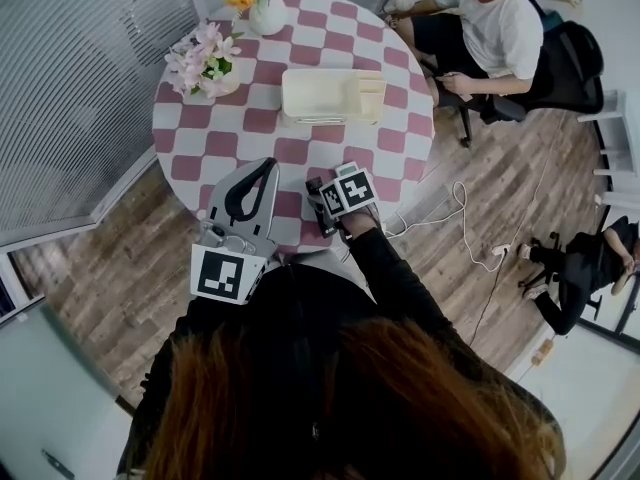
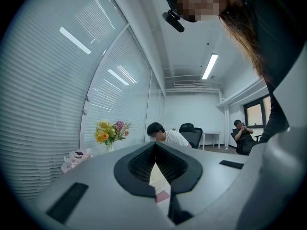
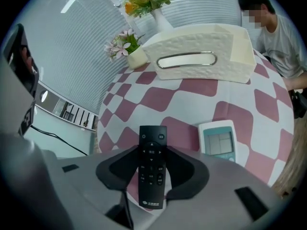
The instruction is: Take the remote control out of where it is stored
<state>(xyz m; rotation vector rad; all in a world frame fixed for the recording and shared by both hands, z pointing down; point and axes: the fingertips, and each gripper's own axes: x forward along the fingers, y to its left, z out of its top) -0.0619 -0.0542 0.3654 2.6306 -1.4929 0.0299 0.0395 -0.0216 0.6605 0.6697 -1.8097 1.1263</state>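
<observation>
Our right hand-held gripper (image 3: 152, 152) grips the black remote (image 3: 152, 176), looks clear of the white box (image 3: 201, 71). Left hand-held gripper (image 2: 156, 150) is pinched together, empty. Next we'd set it on the worktop (image 3: 192, 95).

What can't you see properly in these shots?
- Side compartment of the white box: right gripper view, its own wall hides the inside.
- Black remote in head view: small and dark, it merges with the right gripper around it.
- Table in left gripper view: the left gripper blocks nearly all.
</observation>
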